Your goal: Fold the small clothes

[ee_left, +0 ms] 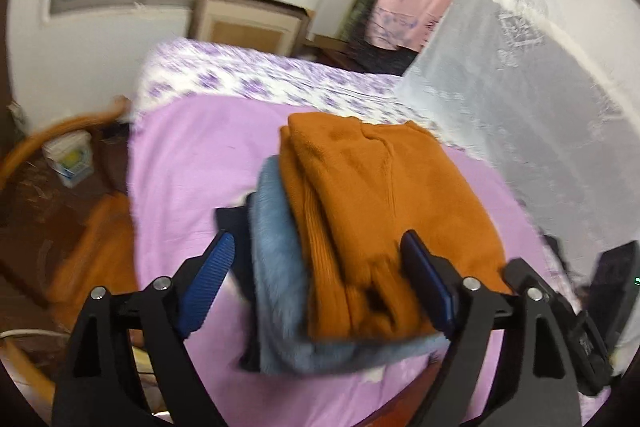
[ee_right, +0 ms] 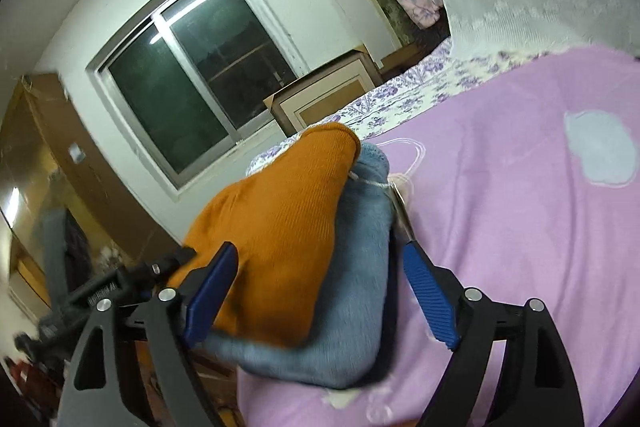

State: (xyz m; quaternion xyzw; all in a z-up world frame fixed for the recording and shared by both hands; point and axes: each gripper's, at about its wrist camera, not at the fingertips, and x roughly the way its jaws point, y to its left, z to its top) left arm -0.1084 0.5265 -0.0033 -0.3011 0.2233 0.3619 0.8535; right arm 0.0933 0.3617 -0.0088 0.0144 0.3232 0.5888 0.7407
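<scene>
Orange garment [ee_left: 372, 211], ribbed knit cloth, matt; under it a blue-grey garment [ee_right: 352, 267], fuzzy fleece (nap blurred). Pink sheet [ee_left: 192, 179] is smooth woven cloth. Left gripper [ee_left: 320, 279] pads: ridged blue plastic on matt black arms.

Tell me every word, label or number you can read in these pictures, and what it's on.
No text can be read with certainty.
Pale lettering on the black bar left of the right gripper: too blurred to read.
White label on the black device at the right edge of the left view: too small.
Printing on the white tub on the floor: blurred.
</scene>
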